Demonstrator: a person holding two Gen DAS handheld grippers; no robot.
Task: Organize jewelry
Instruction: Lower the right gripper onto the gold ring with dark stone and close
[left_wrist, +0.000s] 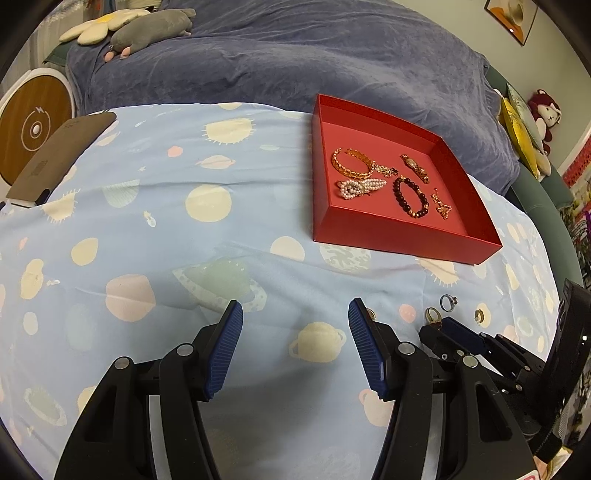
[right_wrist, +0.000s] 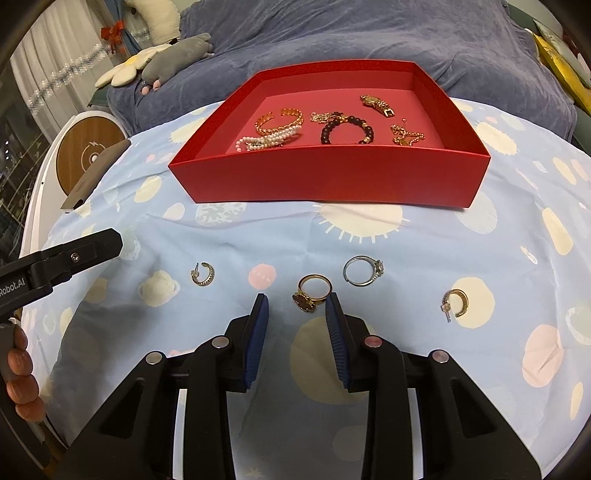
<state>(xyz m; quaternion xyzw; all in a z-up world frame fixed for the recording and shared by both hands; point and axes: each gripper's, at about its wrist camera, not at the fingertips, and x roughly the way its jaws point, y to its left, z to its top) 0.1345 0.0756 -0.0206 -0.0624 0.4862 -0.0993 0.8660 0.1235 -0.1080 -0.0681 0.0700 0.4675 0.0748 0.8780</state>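
A red tray (right_wrist: 332, 177) sits on the planet-print cloth and holds a gold bangle (right_wrist: 275, 118), a pearl piece (right_wrist: 264, 142), a dark bead bracelet (right_wrist: 347, 129), a gold watch (right_wrist: 376, 103) and gold chains (right_wrist: 406, 134). On the cloth in front lie a gold ring (right_wrist: 312, 291), a silver ring (right_wrist: 364, 271) and two hoop earrings (right_wrist: 203, 275) (right_wrist: 456, 301). My right gripper (right_wrist: 297, 306) is open, with its fingertips on either side of the gold ring. My left gripper (left_wrist: 295, 314) is open and empty above bare cloth, left of the rings (left_wrist: 448, 302). The tray also shows in the left wrist view (left_wrist: 399, 232).
A blue blanket (right_wrist: 332, 44) with plush toys (right_wrist: 173, 55) lies behind the tray. A round wooden-topped device (right_wrist: 86, 153) and a brown flat box (left_wrist: 62, 155) sit at the left. The left gripper's body (right_wrist: 62, 258) shows at the left edge of the right wrist view.
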